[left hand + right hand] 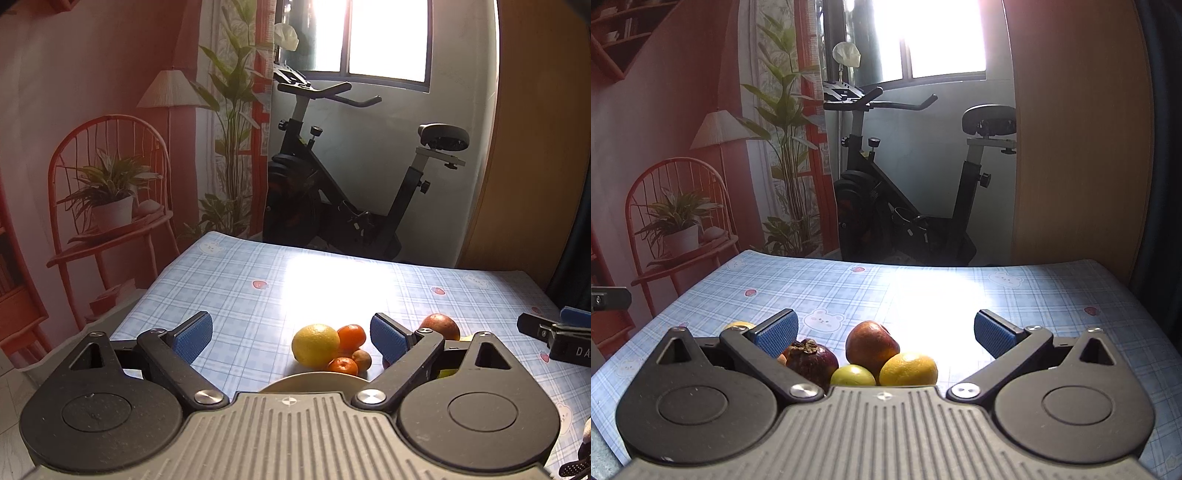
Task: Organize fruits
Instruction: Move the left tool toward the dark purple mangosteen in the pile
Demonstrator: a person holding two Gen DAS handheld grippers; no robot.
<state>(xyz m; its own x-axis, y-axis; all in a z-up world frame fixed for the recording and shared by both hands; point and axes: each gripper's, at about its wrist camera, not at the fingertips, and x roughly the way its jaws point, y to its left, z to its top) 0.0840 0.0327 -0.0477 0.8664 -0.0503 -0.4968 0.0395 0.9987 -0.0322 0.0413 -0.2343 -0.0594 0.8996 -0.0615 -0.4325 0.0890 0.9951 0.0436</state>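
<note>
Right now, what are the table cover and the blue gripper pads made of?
Table cover: looks like wipeable vinyl or oilcloth, a printed blue plaid with bears and strawberries; it glares white under the window, so a smooth, slightly glossy finish. Blue pads: probably rubber or soft plastic, matte, with a fine dimpled grip texture.

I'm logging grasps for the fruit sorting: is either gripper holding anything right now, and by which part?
Nothing is held. The left gripper and the right gripper both stand open with empty jaws, above the fruits on the table.
</note>
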